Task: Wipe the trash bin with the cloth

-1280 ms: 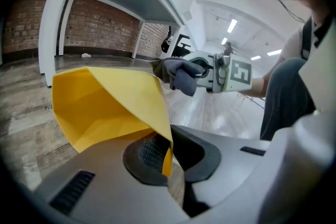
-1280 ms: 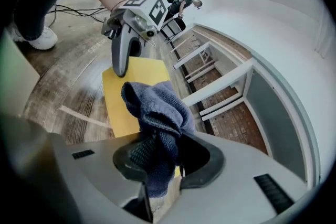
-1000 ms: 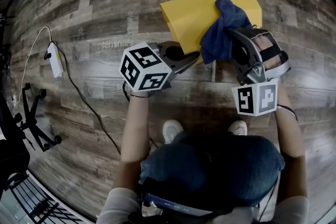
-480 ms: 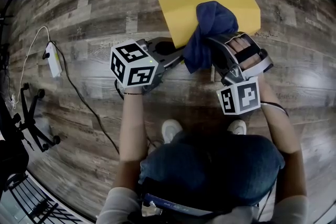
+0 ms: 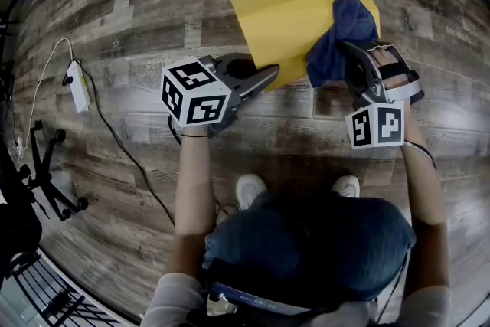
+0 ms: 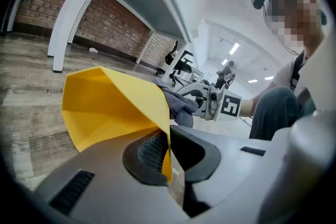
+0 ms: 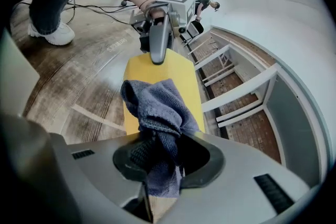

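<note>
Change: right gripper has swept the dark blue microfibre cloth across the yellow plastic trash bin. Half a second ago the wad sat at the bin's middle-left, close to the left gripper. Now it's at the bin's far right corner, well apart from that gripper. Reads as one full pass over the upward face. I'd judge the wipe is mid-way; can't tell if the other faces or the inside are done.

Right fingers: pinching a bunched fold of the cloth, the rest of the wad spilling ahead of them onto the bin's face.
Left fingers: pressed together on the bin's thin wall edge at its near-left corner, holding it steady.

Bin lies on its side on the wood-plank floor.

Materials:
- bin: smooth matte plastic, thin-walled, flat tapered panels with crisp edges; probably flexes under pressure
- cloth: soft, looped weave, crumpled, no fixed shape
- floor: glossy grained planks; the bin could slide there without the left pinch
</note>
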